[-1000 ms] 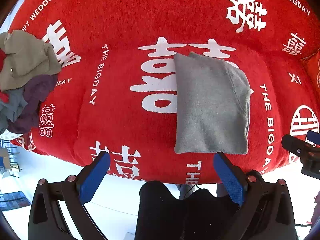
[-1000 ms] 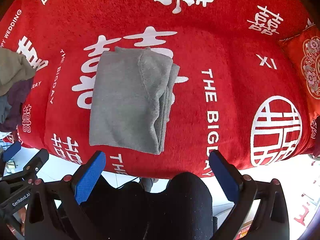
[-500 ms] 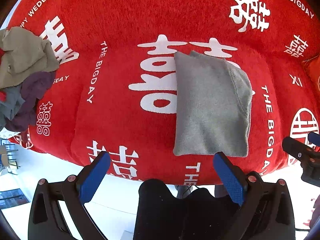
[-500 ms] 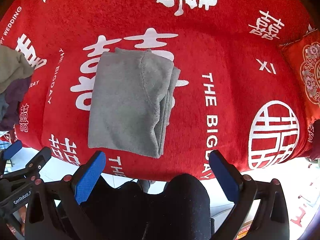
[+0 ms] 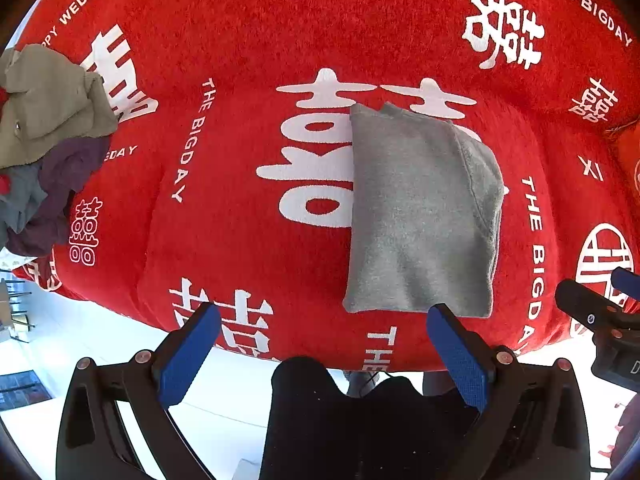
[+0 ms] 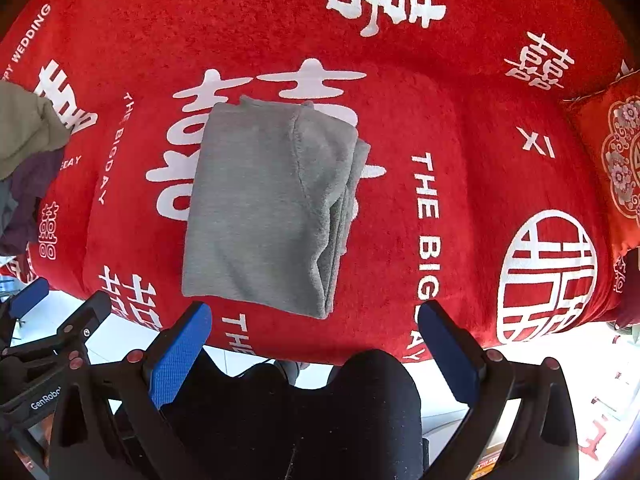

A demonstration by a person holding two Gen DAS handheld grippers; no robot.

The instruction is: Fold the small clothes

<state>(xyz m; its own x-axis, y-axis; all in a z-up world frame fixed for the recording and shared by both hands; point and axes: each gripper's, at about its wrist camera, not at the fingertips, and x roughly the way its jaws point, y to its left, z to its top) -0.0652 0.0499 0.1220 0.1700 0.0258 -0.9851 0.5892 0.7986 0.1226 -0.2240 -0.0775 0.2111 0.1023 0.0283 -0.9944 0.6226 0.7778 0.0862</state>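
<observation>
A grey garment [image 5: 416, 216] lies folded into a tall rectangle on the red blanket [image 5: 248, 128]; it also shows in the right wrist view [image 6: 268, 208], with layered edges along its right side. My left gripper [image 5: 322, 322] is open and empty, hovering over the blanket's near edge just below the garment. My right gripper [image 6: 314, 318] is open and empty, at the same near edge, just below the garment's lower right corner. The right gripper's fingers [image 5: 592, 312] show at the right edge of the left wrist view.
A pile of unfolded clothes [image 5: 44, 136] in olive, purple and grey sits at the blanket's left end, also in the right wrist view [image 6: 28, 160]. A red patterned cushion [image 6: 616, 164] lies at the right. White floor [image 5: 120, 344] is below the front edge.
Both views have shifted only slightly; the garment sits a little higher in the right wrist view. The garment itself has not moved and both grippers stay open.
</observation>
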